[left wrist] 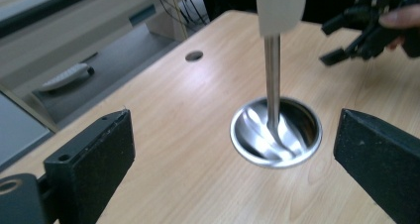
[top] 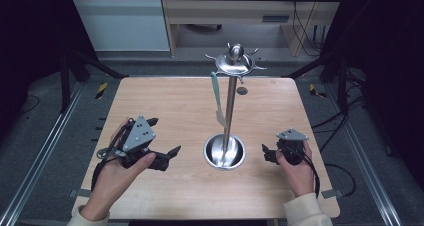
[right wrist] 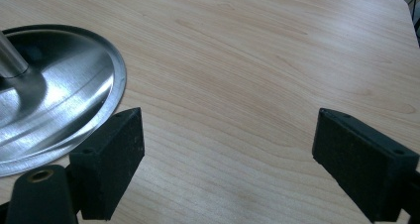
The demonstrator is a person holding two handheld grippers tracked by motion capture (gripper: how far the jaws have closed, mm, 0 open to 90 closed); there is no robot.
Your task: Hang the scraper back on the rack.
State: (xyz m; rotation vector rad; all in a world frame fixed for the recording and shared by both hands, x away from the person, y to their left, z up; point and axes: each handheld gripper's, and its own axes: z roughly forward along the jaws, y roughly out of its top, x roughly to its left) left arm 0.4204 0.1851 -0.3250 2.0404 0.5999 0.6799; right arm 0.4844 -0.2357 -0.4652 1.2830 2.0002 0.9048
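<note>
A steel stand rises from the middle of the wooden table (top: 165, 96): a round dished base (top: 210, 158), a thin pole (top: 230, 106) and a crown of hooks (top: 235, 62) on top. From one hook hangs a spatula (top: 217, 98) with a teal handle and a white blade. My left gripper (top: 166, 134) rests left of the base, open, its jaws empty and pointing toward the base (left wrist: 297, 157). The white blade (left wrist: 280, 8) hangs in front of the pole (left wrist: 272, 75). Right of the base, my right gripper (top: 264, 153) is open over bare wood, with the base (right wrist: 59, 110) at its left.
A small round hole (top: 242, 90) sits in the table behind the stand. The table's rounded edges drop to a grey floor with cables at the right. Dark frame bars stand along both sides. A wooden desk (top: 240, 11) is beyond the far edge.
</note>
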